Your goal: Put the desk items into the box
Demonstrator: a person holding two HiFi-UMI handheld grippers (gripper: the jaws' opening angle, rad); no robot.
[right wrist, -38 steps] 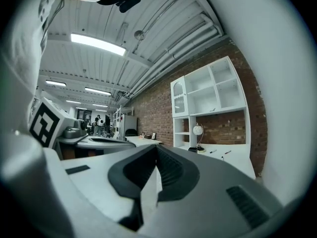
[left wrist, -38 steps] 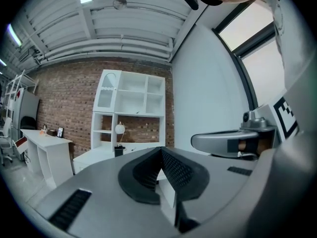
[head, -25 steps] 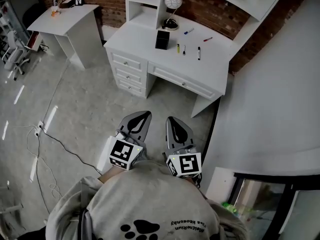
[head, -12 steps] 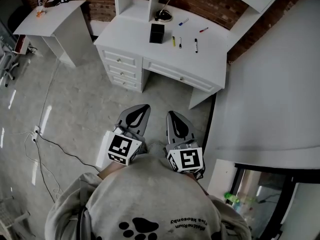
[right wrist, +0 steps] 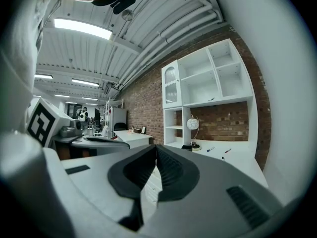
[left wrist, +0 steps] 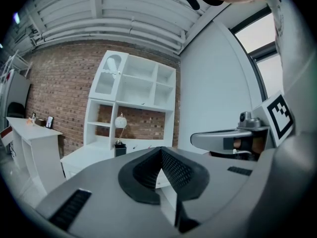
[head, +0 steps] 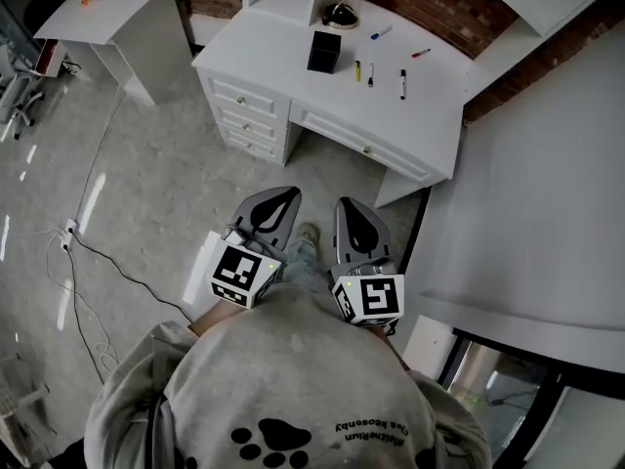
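Left gripper [head: 278, 206]: jaws together, empty.
Right gripper [head: 354, 218]: jaws together, empty.
Pens [head: 370, 74]: on bench [head: 273, 52], just right of box [head: 324, 52].
Change: foot [head: 308, 233] newly forward; approach under way, 0 items boxed.

Office-type workroom: white desk [head: 283, 62] with drawers [head: 249, 115] and shelving hutch [left wrist: 133, 90] against a brick wall [left wrist: 59, 83]; second white table [head: 107, 8]; concrete floor [head: 146, 193]; ceiling strip lights [right wrist: 81, 28].

The desk [head: 283, 57] looks smooth, painted white; the wall [head: 439, 8] rough brick.
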